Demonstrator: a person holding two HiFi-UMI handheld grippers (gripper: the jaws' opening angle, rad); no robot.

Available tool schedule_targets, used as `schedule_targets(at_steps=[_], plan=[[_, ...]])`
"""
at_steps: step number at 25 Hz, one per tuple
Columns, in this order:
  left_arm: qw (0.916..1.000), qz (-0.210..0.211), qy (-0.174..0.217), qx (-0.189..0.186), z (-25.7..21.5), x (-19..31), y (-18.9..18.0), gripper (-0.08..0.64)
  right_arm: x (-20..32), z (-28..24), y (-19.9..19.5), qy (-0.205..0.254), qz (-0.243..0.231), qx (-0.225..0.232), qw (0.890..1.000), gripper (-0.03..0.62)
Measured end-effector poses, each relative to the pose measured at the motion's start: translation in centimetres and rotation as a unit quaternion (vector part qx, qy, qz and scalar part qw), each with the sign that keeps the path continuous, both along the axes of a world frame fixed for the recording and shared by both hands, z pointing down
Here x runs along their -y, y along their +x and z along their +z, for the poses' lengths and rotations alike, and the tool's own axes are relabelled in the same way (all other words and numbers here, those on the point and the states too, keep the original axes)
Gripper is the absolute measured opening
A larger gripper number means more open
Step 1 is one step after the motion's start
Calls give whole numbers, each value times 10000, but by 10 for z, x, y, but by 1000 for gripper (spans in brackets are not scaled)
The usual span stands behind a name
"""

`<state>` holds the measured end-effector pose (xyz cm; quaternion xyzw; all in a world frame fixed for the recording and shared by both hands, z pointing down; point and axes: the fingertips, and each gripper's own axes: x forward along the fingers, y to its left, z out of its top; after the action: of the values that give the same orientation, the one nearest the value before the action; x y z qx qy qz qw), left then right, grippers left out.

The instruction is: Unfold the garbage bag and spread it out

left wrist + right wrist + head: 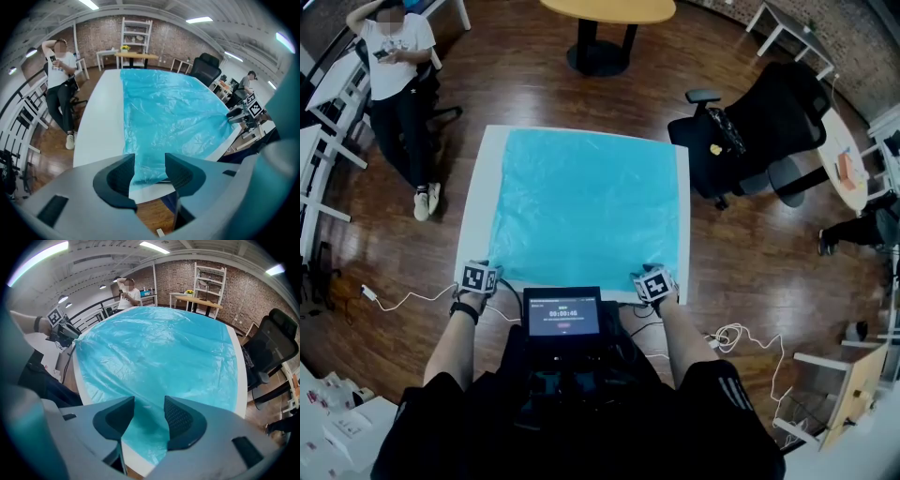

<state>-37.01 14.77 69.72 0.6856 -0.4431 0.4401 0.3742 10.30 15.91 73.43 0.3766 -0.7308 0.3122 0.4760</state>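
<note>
The table [483, 206] is looked down on steeply by the head view, from its 6 o'clock side. The left gripper view is taken low and close at the 7 o'clock corner, facing 1 o'clock; the right gripper view at 5 o'clock, facing 11. The garbage bag [581, 206] and a standing person [394, 61] are shared by all three.

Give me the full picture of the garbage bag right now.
The garbage bag is thin turquoise plastic, lightly creased, spread flat over most of the white table. Its near corners lie at the parted jaws of the left tool and right tool; neither pinches it.
</note>
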Motion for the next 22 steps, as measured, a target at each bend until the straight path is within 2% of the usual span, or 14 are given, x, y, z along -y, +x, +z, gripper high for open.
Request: schedule_targets(at_steps=[5, 7, 10, 15, 22], plan=[[9998, -20, 209, -27, -19, -1, -6, 215, 1, -1, 1, -88, 203, 270, 9994, 235], [9995, -33, 316, -89, -27, -2, -6, 215, 4, -7, 4, 14, 306, 370, 9988, 236], [9984, -14, 521, -213, -41, -2, -2, 215, 18, -27, 9, 422, 364, 388, 9977, 236], [9938, 125, 1009, -459, -72, 8, 14, 215, 39, -77, -3, 1060, 390, 720, 9910, 236], [9764, 624, 1805, -1008, -126, 30, 74, 215, 53, -152, -38, 1804, 219, 1393, 9734, 238]])
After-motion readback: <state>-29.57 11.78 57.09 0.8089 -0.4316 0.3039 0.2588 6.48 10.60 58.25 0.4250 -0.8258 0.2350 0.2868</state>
